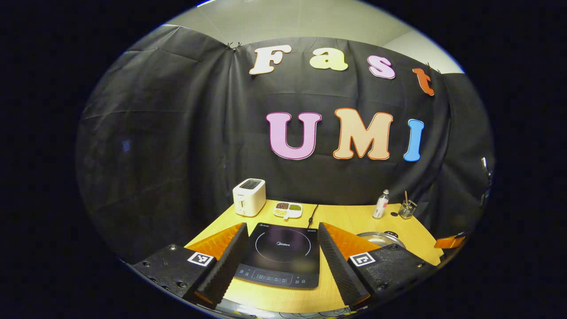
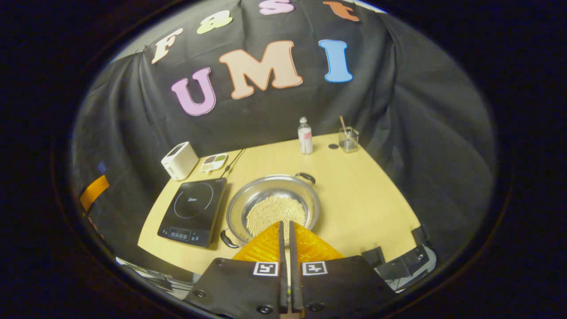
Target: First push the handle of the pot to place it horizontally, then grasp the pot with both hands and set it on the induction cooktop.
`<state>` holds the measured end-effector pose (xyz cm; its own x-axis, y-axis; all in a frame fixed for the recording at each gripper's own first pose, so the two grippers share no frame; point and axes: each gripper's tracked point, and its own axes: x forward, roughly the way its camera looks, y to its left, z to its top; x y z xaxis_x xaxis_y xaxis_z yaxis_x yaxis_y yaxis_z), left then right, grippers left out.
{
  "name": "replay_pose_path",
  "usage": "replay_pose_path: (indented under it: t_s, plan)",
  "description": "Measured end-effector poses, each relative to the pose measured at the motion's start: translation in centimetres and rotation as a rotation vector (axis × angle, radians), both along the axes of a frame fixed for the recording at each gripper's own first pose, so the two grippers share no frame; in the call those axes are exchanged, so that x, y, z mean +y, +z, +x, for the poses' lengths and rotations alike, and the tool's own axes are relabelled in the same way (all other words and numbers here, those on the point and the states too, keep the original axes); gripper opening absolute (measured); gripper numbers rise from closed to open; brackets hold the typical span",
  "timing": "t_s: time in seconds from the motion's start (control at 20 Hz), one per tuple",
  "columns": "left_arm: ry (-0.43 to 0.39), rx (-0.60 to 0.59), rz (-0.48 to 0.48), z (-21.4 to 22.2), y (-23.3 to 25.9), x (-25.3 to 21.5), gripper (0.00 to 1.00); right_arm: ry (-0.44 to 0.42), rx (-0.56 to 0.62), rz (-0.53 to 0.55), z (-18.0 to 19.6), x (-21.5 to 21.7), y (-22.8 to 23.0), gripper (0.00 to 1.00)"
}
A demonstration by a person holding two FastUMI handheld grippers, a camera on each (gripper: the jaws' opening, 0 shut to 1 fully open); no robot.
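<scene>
The pot (image 2: 273,208) is lying just ahead of the pressed-together right tool (image 2: 285,228), handles running diagonally; the left tool (image 1: 281,248) is hanging spread.

Your left gripper view sits low at the table's (image 1: 350,219) front edge, facing the back wall, close over the induction cooktop (image 1: 283,254); your right gripper view rides higher and farther back, tilted down across the table (image 2: 367,199), with the pot (image 2: 272,208) mid-frame; both share the cooktop, the toaster (image 1: 249,196) at the back left corner, and the bottle (image 1: 381,204) near the back edge.
</scene>
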<state>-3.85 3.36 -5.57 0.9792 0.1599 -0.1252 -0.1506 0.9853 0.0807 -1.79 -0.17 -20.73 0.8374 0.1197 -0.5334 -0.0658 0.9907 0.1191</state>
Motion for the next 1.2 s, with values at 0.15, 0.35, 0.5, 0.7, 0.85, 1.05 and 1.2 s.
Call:
replay_pose_path:
  t_s: [0.15, 0.35, 0.5, 0.7, 0.85, 1.05, 1.2]
  plan:
    - [0.001, 0.008, -0.016, -0.1, -0.6, 0.3, 0.96, 0.022, 0.099, -0.003, -0.8, 1.1, -3.2, 0.06]
    - [0.028, 0.024, -0.014, -0.5, -1.4, 1.7, 0.96, 0.071, 0.258, -0.005, -2.5, 3.1, -7.4, 0.06]
    - [0.049, 0.038, -0.016, -1.2, -1.9, 3.0, 0.96, 0.098, 0.32, -0.054, -3.0, 4.2, -9.7, 0.0]
    - [0.066, 0.055, -0.044, -2.1, -2.9, 4.3, 0.96, 0.15, 0.381, -0.136, -2.9, 5.8, -12.2, 0.06]
    - [0.071, 0.057, -0.04, -2.5, -3.2, 5.2, 0.96, 0.17, 0.438, -0.171, -2.8, 7.1, -13.9, 0.06]
    - [0.068, 0.079, -0.039, -2.9, -4.1, 6.4, 0.96, 0.183, 0.495, -0.204, -2.3, 8.5, -16.0, 0.05]
    - [0.073, 0.104, -0.038, -3.2, -5.1, 7.6, 0.92, 0.155, 0.533, -0.211, -1.2, 9.3, -17.6, 0.05]
